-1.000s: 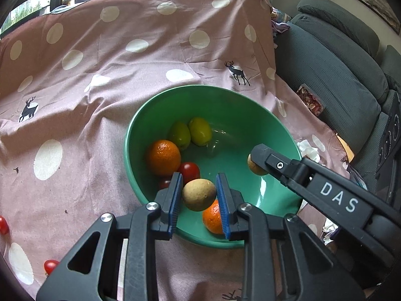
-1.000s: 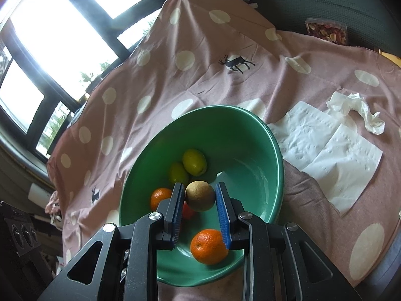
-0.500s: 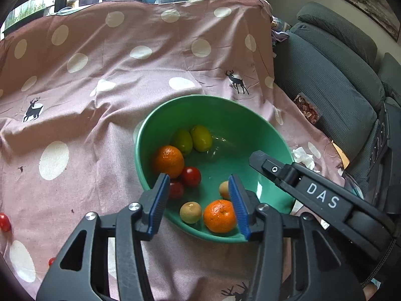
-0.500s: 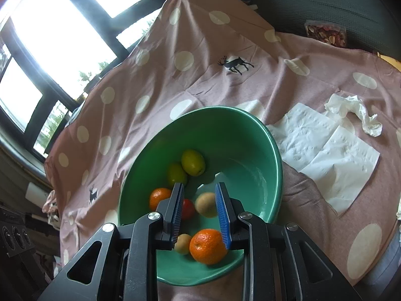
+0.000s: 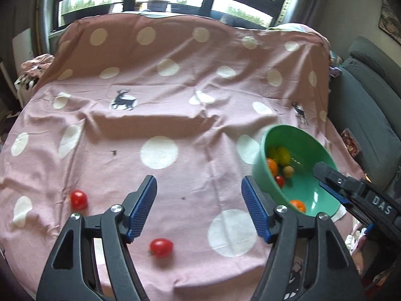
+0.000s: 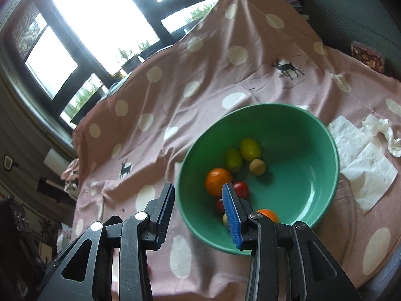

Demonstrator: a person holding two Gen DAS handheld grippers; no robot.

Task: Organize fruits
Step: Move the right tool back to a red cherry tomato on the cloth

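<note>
Left wrist view: left tool [image 5: 199,204] now over bare pink cloth [image 5: 175,125], jaws apart and empty, just opened wider. A second ago clamped on a small brown fruit above the green bowl [image 5: 260,150]; that fruit now down in the bowl, and the tool swung away to the left. Two red tomatoes still out on the cloth: one [image 5: 161,247] just below the gap between the fingers, another [image 5: 79,199] further left. Right tool [image 5: 333,189] seen at the edge, over the bowl.

Right wrist view: right tool [image 6: 198,210] with jaws apart as well, just opened, nothing between them. Its own brown fruit, held a second ago, released too; one such fruit [image 6: 257,166] beside the two yellow-green fruits [image 6: 241,154], another one partly hidden behind the right finger. Also in the bowl [image 6: 333,150]: two oranges [image 6: 218,178] and red tomatoes [image 6: 241,189]. White paper napkins [image 6: 363,165] at the right of the bowl.

Meaning for the task, as a judgement: both deliveries done, only the two tomatoes probably left. Nearest one well placed for the left tool. Round and smooth, so likely to roll on the wrinkled cloth if pushed.
</note>
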